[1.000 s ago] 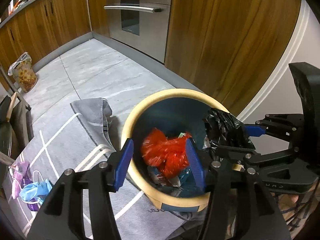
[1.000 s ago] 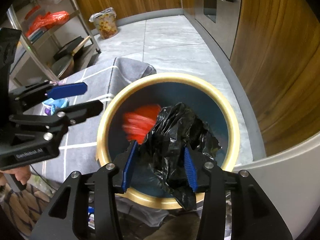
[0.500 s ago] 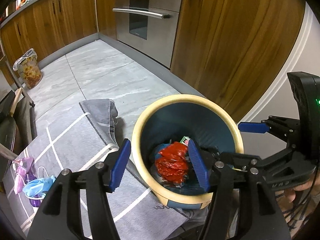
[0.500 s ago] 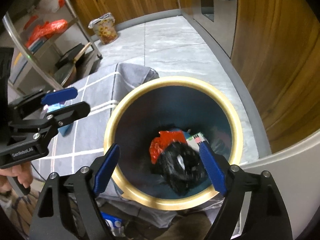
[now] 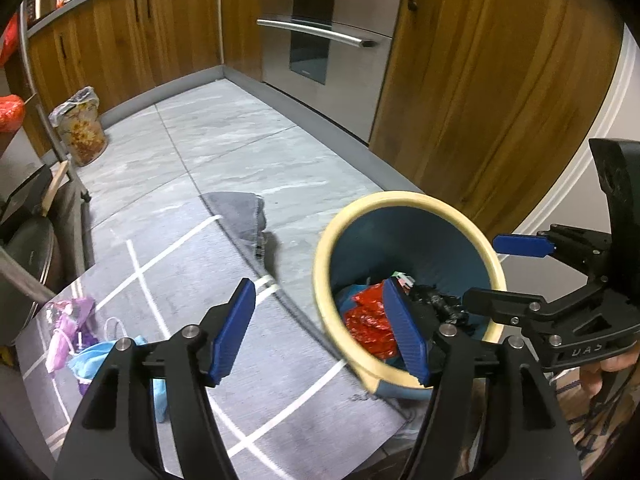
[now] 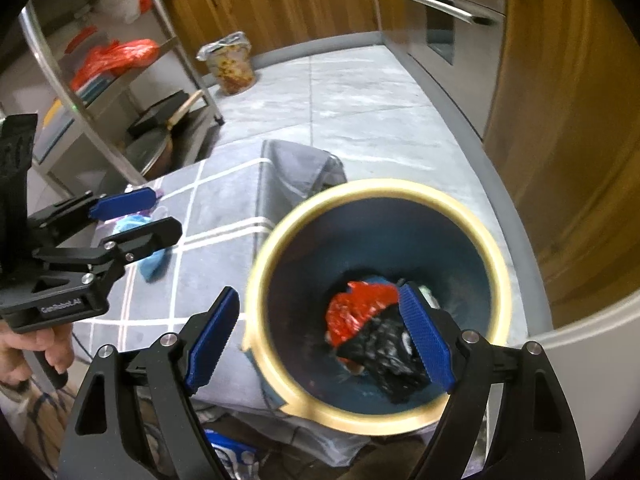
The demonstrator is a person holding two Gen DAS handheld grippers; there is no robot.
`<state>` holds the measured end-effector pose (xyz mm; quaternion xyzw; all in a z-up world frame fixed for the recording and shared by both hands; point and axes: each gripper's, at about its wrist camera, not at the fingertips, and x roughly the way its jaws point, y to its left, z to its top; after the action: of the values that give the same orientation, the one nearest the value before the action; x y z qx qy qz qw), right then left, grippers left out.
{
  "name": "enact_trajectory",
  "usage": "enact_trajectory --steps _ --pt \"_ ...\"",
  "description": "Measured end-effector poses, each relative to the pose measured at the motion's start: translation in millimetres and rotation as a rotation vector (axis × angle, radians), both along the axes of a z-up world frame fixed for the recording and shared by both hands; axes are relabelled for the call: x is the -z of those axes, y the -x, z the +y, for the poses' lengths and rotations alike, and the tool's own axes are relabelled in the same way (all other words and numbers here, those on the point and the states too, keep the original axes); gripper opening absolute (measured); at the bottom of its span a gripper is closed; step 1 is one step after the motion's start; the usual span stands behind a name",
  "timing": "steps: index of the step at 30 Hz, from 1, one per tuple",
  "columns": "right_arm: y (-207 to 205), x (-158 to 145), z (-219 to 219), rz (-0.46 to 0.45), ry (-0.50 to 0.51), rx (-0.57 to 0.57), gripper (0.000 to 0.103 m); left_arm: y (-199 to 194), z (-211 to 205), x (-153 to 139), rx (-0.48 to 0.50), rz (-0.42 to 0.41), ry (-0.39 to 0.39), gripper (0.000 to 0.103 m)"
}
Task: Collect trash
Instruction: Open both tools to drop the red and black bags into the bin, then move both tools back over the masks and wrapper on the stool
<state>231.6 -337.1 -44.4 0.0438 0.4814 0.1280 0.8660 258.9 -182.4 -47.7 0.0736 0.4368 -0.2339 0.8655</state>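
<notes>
Since a second ago our black bag (image 6: 390,354) dropped into the bin (image 6: 496,264) beside the red bag (image 6: 356,312), both tongs (image 5: 316,328) (image 6: 320,336) having just spread, now empty.

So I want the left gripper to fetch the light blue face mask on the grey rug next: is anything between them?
Nothing visible blocks it. The light blue face mask lies on the grey rug beside purple wrappers, left of the open, empty left gripper; the blue bin with a cream rim stands to the other side.

A blue bin (image 6: 460,240) with a cream rim is showing red (image 6: 356,312) and black bags (image 6: 388,344) beside a grey, white-lined rug (image 5: 192,280).
</notes>
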Motion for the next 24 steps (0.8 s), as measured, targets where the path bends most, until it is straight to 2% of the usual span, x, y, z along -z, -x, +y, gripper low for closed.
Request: enact_trajectory --steps 13,24 --pt "-10 -10 48 -0.017 -0.004 -0.075 0.084 1 54 -8 -0.103 -0.024 0.0 0.075" --pt "-17 -14 90 -0.029 -0.022 -0.135 0.085 -12 144 -7 -0.245 0.001 0.017 0.075"
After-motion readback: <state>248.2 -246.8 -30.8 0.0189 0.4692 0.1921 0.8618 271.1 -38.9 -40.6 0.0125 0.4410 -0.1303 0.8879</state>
